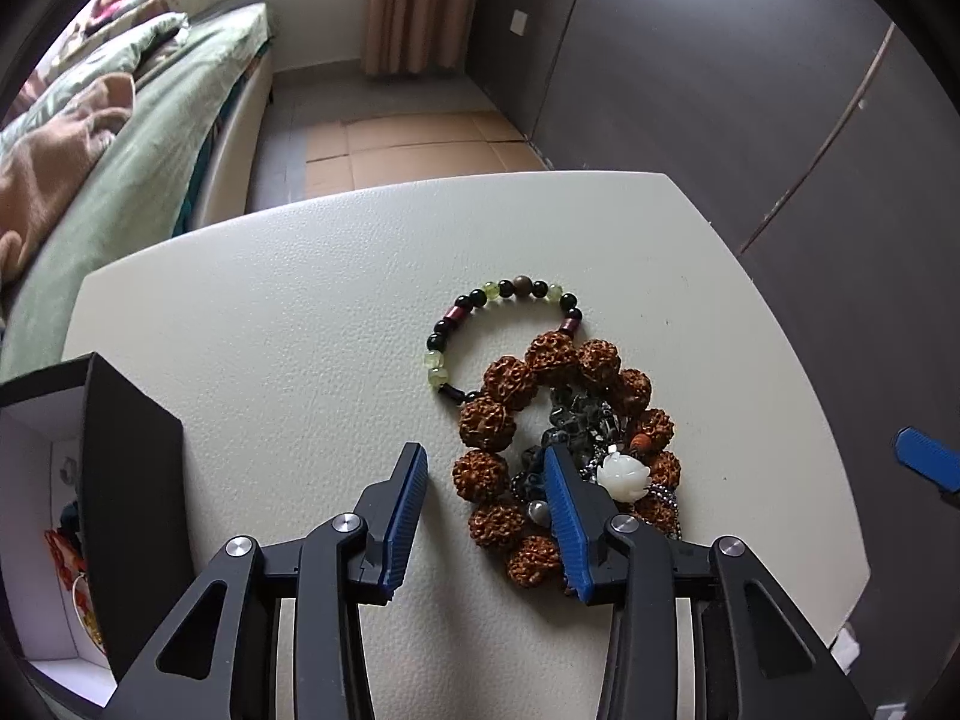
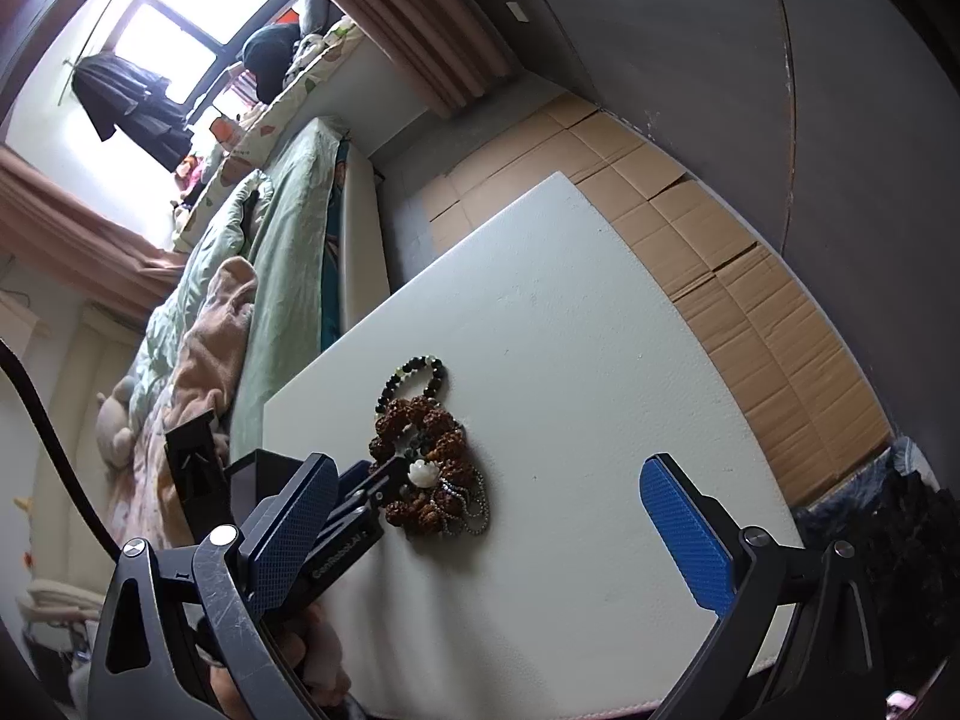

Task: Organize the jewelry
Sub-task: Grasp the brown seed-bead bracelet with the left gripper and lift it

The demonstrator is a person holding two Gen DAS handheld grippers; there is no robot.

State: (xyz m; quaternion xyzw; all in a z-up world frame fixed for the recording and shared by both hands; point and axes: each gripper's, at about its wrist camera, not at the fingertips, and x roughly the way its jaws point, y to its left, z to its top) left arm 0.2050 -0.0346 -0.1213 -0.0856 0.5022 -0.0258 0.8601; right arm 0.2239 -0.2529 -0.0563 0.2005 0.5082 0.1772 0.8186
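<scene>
Here I am lowering the left tool (image 1: 487, 483), jaws parted, astride the near-left rim of the brown bead bracelet (image 1: 510, 384); the right tool (image 2: 498, 516), gaping empty, is hanging farther off.

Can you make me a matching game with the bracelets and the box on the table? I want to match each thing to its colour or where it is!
Things:
1. Bumpy seed bracelet
2. Small bead bracelet
3. Flower charm
4. Box

Clues:
A. White
B. Black, at the table's left edge
C. Rusty brown
D. Black, pale green and dark red beads

Pairs: 1-C, 2-D, 3-A, 4-B
</scene>
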